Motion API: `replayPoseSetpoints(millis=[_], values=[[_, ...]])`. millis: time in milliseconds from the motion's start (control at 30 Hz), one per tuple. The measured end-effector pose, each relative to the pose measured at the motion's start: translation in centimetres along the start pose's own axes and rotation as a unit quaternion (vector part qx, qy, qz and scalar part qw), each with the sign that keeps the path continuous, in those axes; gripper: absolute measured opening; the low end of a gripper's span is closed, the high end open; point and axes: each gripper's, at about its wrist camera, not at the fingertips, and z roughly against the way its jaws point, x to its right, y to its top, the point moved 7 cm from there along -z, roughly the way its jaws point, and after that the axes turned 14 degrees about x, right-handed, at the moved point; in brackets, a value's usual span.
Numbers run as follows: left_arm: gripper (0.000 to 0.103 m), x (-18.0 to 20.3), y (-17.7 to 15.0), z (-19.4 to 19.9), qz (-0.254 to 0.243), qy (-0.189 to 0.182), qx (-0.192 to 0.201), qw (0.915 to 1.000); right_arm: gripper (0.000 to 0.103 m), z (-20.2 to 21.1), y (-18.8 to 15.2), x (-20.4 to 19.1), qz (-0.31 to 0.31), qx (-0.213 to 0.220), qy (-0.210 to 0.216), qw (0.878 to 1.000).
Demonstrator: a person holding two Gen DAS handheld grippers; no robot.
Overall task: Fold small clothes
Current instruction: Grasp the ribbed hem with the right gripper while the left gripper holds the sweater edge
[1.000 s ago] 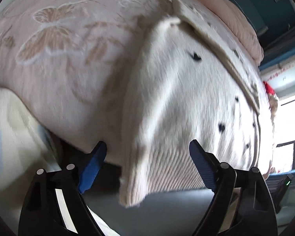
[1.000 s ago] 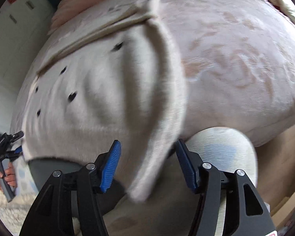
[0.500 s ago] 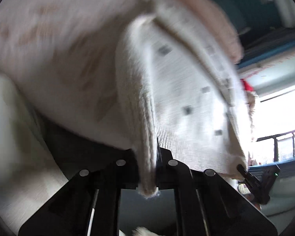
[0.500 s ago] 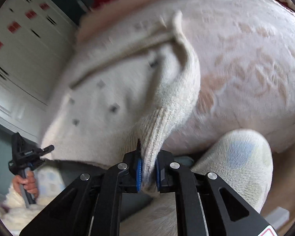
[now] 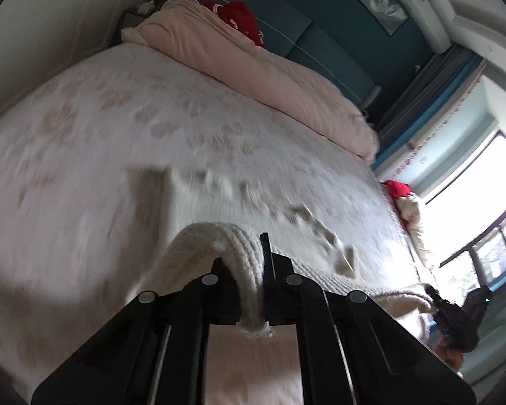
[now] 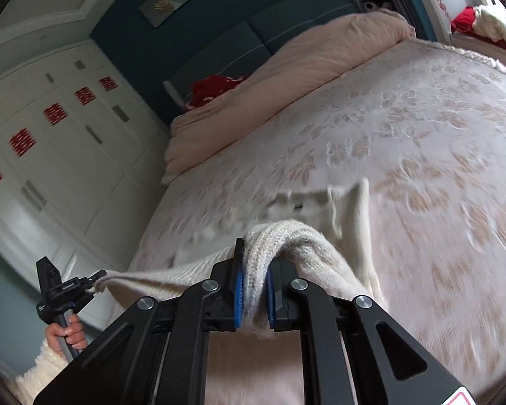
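A small cream knitted sweater (image 5: 219, 209) with dark spots lies on the bed, its near hem lifted. My left gripper (image 5: 253, 290) is shut on the ribbed hem at one corner. My right gripper (image 6: 254, 290) is shut on the ribbed hem (image 6: 280, 236) at the other corner. The hem stretches between the two grippers; the left gripper also shows in the right wrist view (image 6: 64, 290), and the right gripper in the left wrist view (image 5: 455, 317). The sweater's far part (image 6: 320, 202) is blurred by motion.
The bed's pale floral cover (image 5: 84, 128) spreads ahead. A pink duvet (image 5: 253, 64) and a red item (image 5: 239, 17) lie near the dark headboard. White wardrobes (image 6: 50, 141) stand to one side, a window (image 5: 482, 202) to the other.
Both grippers closed on the sweater's hem corners, then lifted and swung it up and forward over the bed. The view now looks along the bed toward the headboard.
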Motion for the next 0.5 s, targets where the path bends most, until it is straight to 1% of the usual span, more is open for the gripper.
replayPoseSetpoints(millis=[33,67,133,167,200,267,300,333,367,400,433,467,500], values=[[0.007,-0.2,0.8,-1.9,-0.001,0.006,-0.002,1.0000,0.010,-1.8,0.6,0.7,-0.009,0.001,-0.009,1.000],[0.007,-0.3,1.7,-4.9,-0.006,0.015,-0.006,0.9998,0.010,-4.7,1.2,1.8,-0.025,-0.004,-0.016,1.000],[0.007,-0.9,2.3,-9.3,-0.015,0.034,-0.017,0.9992,0.010,-9.2,2.0,4.1,-0.045,-0.015,-0.039,0.998],[0.007,-1.4,2.5,-11.9,-0.015,0.045,-0.024,0.9986,0.010,-10.6,1.7,4.6,-0.051,-0.020,-0.046,0.997],[0.007,-1.9,2.7,-14.3,-0.017,0.056,-0.031,0.9978,0.010,-13.1,1.6,5.9,-0.059,-0.027,-0.062,0.996],[0.008,-3.1,2.4,-19.0,-0.018,0.078,-0.048,0.9956,0.010,-16.8,0.9,7.7,-0.065,-0.042,-0.085,0.993],[0.008,-3.9,2.1,-20.6,-0.019,0.092,-0.055,0.9941,0.011,-19.0,0.3,8.7,-0.072,-0.051,-0.099,0.991],[0.008,-4.7,1.6,-22.2,-0.016,0.104,-0.062,0.9925,0.016,-20.3,-0.2,9.4,-0.080,-0.058,-0.104,0.990],[0.012,-5.9,0.7,-23.9,-0.010,0.116,-0.077,0.9901,0.018,-21.9,-0.9,10.4,-0.091,-0.065,-0.119,0.987],[0.012,-7.2,-0.5,-25.4,0.001,0.130,-0.099,0.9867,0.020,-22.3,-1.2,10.9,-0.098,-0.065,-0.130,0.984],[0.014,-7.7,-1.0,-25.9,0.008,0.133,-0.108,0.9852,0.024,-22.6,-1.3,11.2,-0.115,-0.058,-0.128,0.983],[0.015,-8.4,-1.4,-26.2,0.021,0.129,-0.110,0.9853,0.029,-22.3,-1.3,11.3,-0.129,-0.047,-0.119,0.983],[0.016,-8.6,-1.4,-25.8,0.035,0.115,-0.100,0.9877,0.034,-21.4,-0.9,11.3,-0.145,-0.025,-0.108,0.983]])
